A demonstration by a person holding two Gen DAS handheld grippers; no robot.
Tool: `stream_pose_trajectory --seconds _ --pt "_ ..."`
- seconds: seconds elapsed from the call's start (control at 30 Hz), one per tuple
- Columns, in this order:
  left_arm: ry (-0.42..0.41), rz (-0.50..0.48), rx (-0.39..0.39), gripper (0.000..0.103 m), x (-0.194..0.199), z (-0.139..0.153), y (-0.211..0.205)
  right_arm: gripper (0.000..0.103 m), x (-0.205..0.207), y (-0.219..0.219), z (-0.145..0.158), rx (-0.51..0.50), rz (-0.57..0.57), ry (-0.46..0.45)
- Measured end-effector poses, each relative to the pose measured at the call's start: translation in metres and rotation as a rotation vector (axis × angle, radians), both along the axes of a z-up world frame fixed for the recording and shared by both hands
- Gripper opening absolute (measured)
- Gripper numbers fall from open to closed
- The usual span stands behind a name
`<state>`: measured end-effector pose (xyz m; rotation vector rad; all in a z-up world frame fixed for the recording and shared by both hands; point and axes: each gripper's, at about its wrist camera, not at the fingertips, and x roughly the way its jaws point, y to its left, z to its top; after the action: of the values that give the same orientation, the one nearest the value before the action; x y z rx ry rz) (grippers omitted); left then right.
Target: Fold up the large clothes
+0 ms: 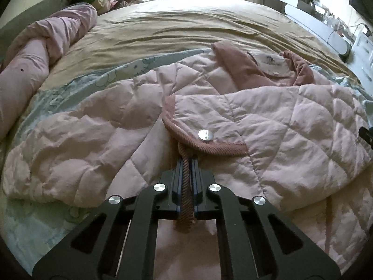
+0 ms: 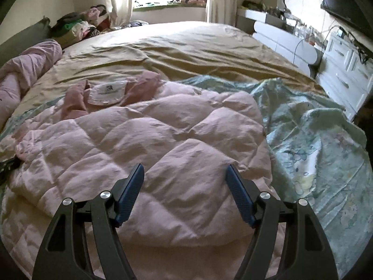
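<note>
Bed (image 2: 186,46); left gripper (image 1: 186,161) pinching jacket cuff (image 1: 184,186); right gripper (image 2: 185,172) spread.

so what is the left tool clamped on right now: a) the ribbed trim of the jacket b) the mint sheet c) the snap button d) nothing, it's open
a, the left tool has its jaws shut on the dusty-pink ribbed trim of the quilted jacket, just below the snap button.

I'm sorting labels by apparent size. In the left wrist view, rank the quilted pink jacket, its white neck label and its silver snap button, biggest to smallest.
1. Quilted pink jacket, fills most of the view.
2. White neck label.
3. Silver snap button, though it sits nearer the camera, which flatters it.
</note>
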<state>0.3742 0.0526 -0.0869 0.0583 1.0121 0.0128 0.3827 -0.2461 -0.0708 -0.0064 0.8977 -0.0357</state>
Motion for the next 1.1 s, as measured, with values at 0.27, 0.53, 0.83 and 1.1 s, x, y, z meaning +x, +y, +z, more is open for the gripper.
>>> stream_pose_trajectory --seconds 0.27,0.53,0.83,1.1 --pt "0.021 0.009 0.000 0.002 0.002 -0.014 0.000 0.085 0.017 -0.004 -0.026 -0.033 -0.005 0.065" --pt "0.022 0.004 -0.002 0.002 0.003 -0.019 -0.001 0.088 0.023 -0.010 -0.042 -0.019 -0.020 0.085" --pt "-0.070 0.009 -0.049 0.007 -0.024 0.024 -0.012 0.090 -0.008 0.018 -0.008 0.046 0.063 0.040" --pt "0.019 0.014 0.016 0.026 -0.016 -0.019 -0.009 0.095 0.000 0.033 -0.036 -0.025 0.059 0.109"
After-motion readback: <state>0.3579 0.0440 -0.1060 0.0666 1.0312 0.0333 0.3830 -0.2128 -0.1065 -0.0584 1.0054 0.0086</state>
